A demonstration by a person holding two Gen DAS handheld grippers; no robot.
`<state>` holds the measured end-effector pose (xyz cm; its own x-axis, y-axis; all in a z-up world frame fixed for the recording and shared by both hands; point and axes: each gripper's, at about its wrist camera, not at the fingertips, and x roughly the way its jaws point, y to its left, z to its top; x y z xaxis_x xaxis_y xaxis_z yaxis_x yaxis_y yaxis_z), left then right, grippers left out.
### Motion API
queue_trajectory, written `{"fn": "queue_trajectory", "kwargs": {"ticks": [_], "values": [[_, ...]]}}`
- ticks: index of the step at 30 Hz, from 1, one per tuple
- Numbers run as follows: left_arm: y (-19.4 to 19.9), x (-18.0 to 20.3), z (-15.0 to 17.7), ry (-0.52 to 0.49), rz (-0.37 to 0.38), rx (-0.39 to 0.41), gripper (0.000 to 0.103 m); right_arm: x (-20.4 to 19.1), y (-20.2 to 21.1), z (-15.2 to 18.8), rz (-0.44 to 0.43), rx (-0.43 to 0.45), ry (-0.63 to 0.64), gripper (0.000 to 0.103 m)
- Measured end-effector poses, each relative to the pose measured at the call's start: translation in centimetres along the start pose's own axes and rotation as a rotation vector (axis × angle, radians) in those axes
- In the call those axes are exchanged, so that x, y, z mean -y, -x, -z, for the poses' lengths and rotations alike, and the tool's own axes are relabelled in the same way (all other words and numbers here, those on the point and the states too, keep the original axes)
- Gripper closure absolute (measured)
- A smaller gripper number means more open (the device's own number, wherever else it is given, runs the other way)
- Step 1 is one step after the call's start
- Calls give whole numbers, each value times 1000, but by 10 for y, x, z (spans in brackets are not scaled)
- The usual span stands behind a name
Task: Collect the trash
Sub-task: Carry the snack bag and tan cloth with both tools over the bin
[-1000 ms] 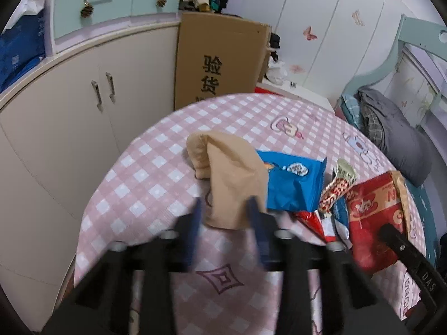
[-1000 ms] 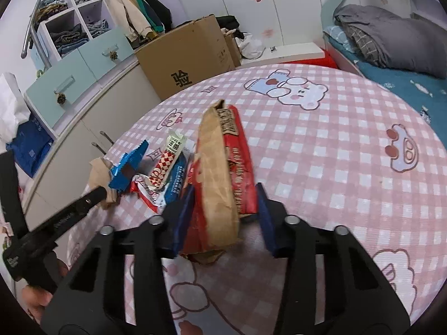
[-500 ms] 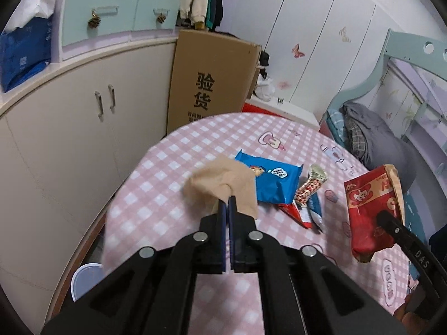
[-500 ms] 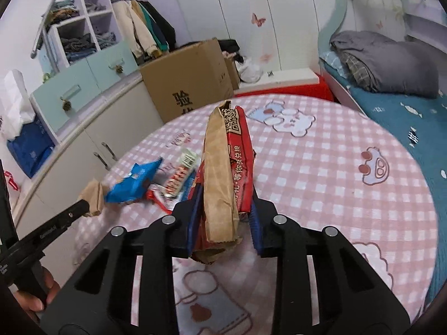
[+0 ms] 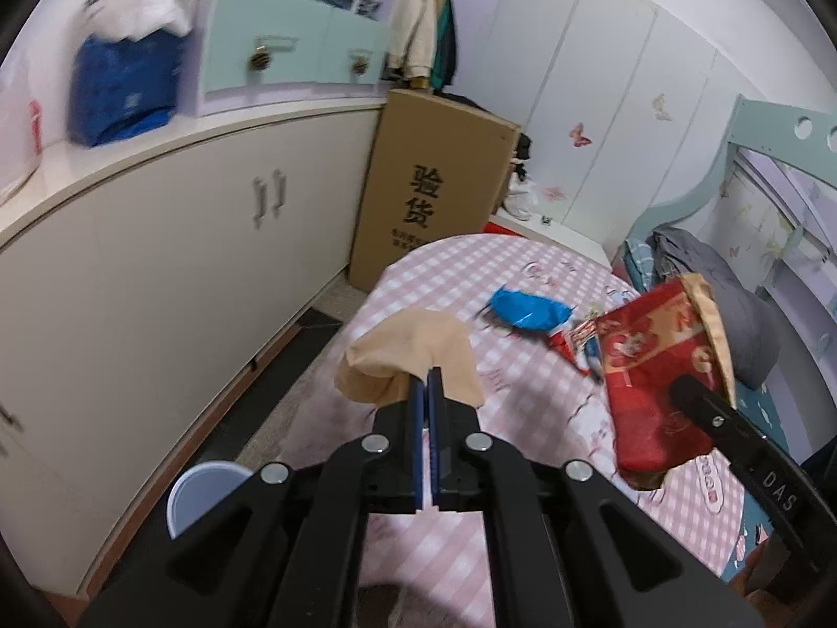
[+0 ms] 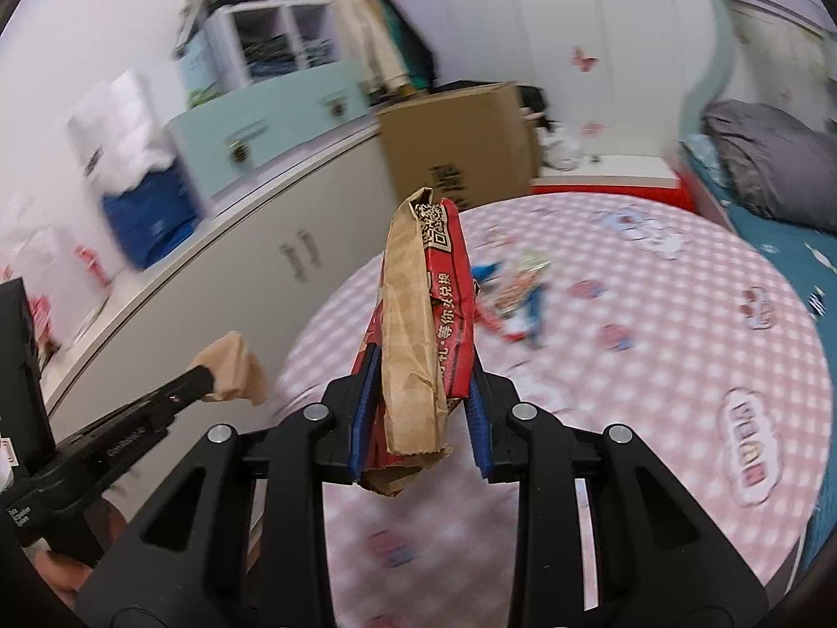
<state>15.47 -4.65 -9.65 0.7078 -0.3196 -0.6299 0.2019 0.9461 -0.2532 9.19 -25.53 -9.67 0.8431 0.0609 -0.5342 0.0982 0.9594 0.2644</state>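
My left gripper (image 5: 428,372) is shut on a tan crumpled paper bag (image 5: 408,350) and holds it in the air over the left edge of the pink checked table (image 5: 523,272). It also shows in the right wrist view (image 6: 233,366). My right gripper (image 6: 421,361) is shut on a red and brown snack bag (image 6: 421,324), held upright above the table; the bag also shows in the left wrist view (image 5: 659,371). A blue wrapper (image 5: 528,310) and several small wrappers (image 5: 578,340) lie on the table.
A white bin or cup (image 5: 201,492) stands on the floor below the table's left edge. A cream cabinet (image 5: 157,261) runs along the left. A tall cardboard box (image 5: 434,188) stands behind the table. A bed with grey bedding (image 6: 769,162) is at the right.
Both grippers have risen and pulled back from the table, lifting the tan bag and the red bag higher. The tan bag has moved left, over the table's edge. The floor bin has come into view.
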Motion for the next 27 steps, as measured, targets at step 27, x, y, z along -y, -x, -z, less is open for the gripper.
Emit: {"fn": "queue_trajectory", "kwargs": {"ticks": [27], "values": [[-7, -227, 62, 278, -235, -216, 100, -207, -123, 113, -203, -329, 282, 73]]}}
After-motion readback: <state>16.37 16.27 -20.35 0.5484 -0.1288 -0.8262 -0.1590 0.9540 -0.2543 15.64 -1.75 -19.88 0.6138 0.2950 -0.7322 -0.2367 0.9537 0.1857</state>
